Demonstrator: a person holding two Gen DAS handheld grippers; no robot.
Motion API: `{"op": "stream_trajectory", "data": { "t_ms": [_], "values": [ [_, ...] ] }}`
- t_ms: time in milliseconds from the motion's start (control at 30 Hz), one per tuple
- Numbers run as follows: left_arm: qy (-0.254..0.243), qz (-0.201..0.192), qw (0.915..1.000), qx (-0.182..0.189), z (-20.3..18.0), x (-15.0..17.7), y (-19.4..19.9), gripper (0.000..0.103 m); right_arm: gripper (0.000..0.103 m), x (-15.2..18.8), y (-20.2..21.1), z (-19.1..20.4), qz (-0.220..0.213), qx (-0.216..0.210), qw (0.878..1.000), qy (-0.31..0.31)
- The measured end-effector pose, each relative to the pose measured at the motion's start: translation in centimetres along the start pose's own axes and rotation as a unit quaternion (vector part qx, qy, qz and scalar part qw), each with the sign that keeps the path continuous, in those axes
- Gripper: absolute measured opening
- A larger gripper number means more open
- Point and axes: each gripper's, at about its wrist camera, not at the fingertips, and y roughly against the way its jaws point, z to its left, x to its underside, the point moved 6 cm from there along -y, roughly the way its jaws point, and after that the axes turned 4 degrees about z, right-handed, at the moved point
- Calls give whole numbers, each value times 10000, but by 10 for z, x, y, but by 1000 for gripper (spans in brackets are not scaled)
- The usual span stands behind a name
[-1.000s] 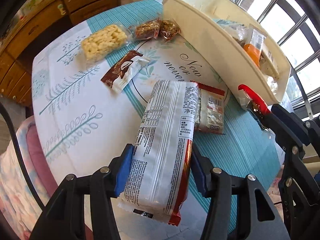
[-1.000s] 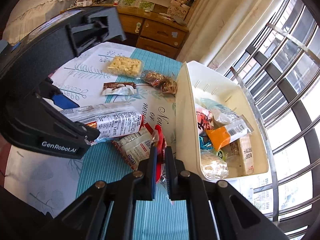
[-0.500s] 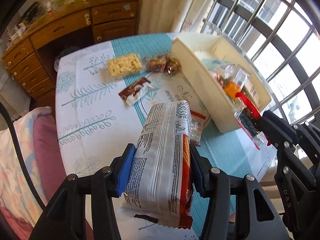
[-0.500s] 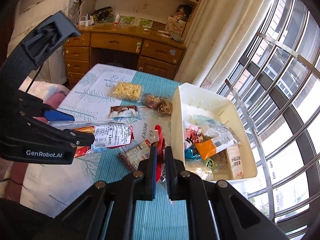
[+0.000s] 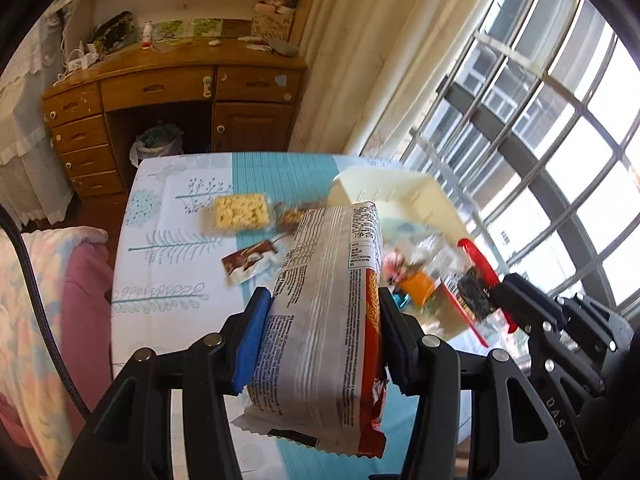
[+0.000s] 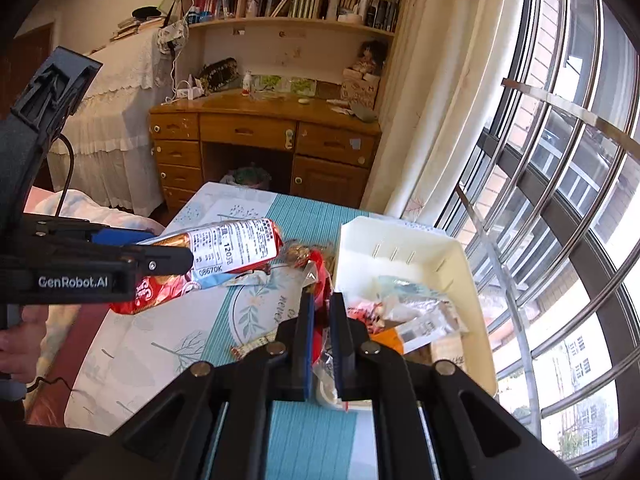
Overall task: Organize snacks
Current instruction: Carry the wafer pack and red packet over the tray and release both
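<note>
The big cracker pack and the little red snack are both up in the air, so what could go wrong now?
1. The left gripper pinches the big cracker pack near its lower end only; the long top could sag or slip out.
2. The right gripper holds the thin red packet by an edge; it might slide free.
3. The white bin already looks crowded, so packs could spill out.

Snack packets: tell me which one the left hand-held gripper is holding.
The long silver-and-red biscuit packet, clamped across its width by the left hand-held gripper. The right hand-held gripper pinches a red-edged clear packet.

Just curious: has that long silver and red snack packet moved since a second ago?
Yes. The silver and red snack packet has risen off the table, now level with the cream plastic bin.
</note>
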Motion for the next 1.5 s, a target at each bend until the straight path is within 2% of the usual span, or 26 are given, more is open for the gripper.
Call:
{"op": "stream_trajectory", "data": {
  "t_ms": [300,533,700,933,1033,1100,1167,1200,1233,1267,1500],
  "values": [
    [308,-604,9976,172,-52,-28,0,51,7,-10,-1,-51,-202,-171,9995,180],
    [406,-902,9947,279,-94,-53,-19,51,7,-7,-13,-90,-172,-370,9986,344],
    [386,-914,9944,349,-123,-67,-46,51,7,-4,-24,-115,-128,-490,9978,422],
    [445,-676,9956,481,-154,-80,-91,51,8,-2,-47,-144,92,-711,9968,339],
    [387,-505,9970,442,-162,-82,-106,52,8,-3,-54,-151,165,-739,9966,318],
    [327,-539,9972,391,-166,-85,-110,53,8,-3,-58,-155,183,-767,9964,299],
    [326,-638,9964,462,-168,-90,-106,63,13,-5,-62,-158,214,-804,9963,227],
    [335,-677,9961,450,-169,-93,-105,75,24,-4,-64,-160,257,-812,9962,177],
    [344,-728,9959,419,-167,-95,-101,76,32,-3,-65,-161,277,-849,9959,121],
    [350,-784,9955,390,-166,-96,-98,76,34,-3,-65,-162,272,-889,9956,63],
    [590,-757,9947,363,-152,-96,-87,77,34,-3,-67,-160,326,-969,9947,-72]
  ]
}}
